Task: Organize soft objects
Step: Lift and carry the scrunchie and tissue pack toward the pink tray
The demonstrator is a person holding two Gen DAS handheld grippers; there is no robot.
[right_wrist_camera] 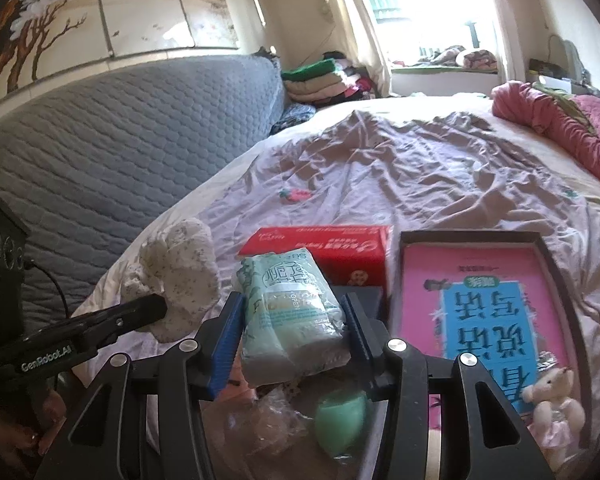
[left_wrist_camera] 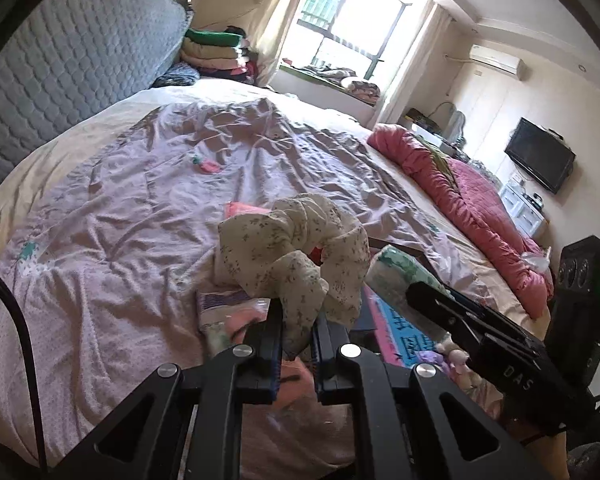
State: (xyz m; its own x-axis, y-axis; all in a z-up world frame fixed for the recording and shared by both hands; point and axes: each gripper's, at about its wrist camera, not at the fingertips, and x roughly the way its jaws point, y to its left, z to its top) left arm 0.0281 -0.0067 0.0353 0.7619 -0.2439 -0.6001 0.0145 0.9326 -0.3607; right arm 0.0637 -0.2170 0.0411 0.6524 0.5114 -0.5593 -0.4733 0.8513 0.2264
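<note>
Gripping a fold of the floral scrunchie (left_wrist_camera: 296, 256), the left gripper (left_wrist_camera: 298, 340) is closed tight on limp, feather-light fabric whose ring flops upward (any pinch holds). The right gripper (right_wrist_camera: 294, 340) clamps the squashy pale-green tissue pack (right_wrist_camera: 290, 312) across its width, long axis pointing away toward the red box (right_wrist_camera: 320, 250), above the bed (right_wrist_camera: 420, 176).

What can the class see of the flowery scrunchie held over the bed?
The scrunchie is a ruffled ring of thin cream cloth with tiny dark flower prints. It looks soft and crumpled. The left tool is shut on its lower edge and holds it above the lilac bedspread, so it stands up bunched and curled. Nothing else visibly touches it.
</note>
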